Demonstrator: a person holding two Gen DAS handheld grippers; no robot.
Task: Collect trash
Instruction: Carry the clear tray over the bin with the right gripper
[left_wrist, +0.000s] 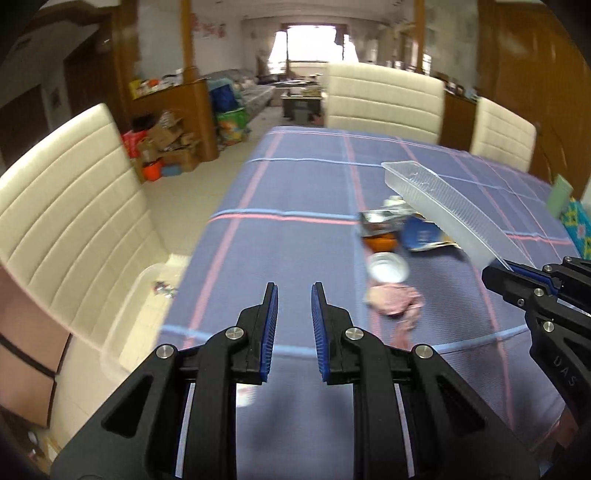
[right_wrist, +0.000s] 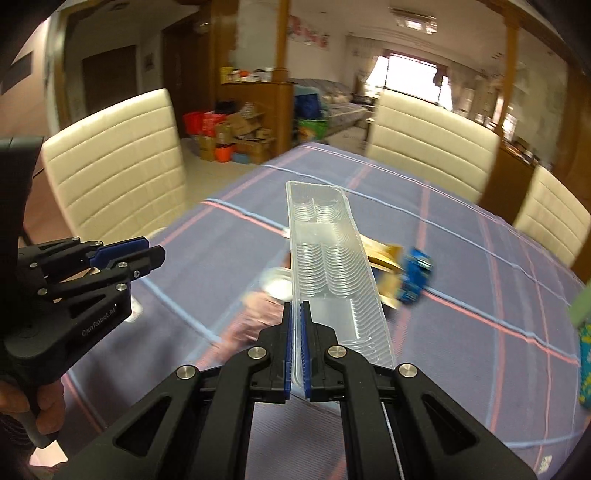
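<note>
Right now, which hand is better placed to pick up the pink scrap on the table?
Left. The left gripper is empty, with the pink scrap just ahead of its jaws; the right gripper is shut on the clear plastic tray.

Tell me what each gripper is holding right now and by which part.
The right gripper holds the clear plastic tray, its fingers pinching the tray's long side wall near one end. The left gripper holds nothing.
</note>
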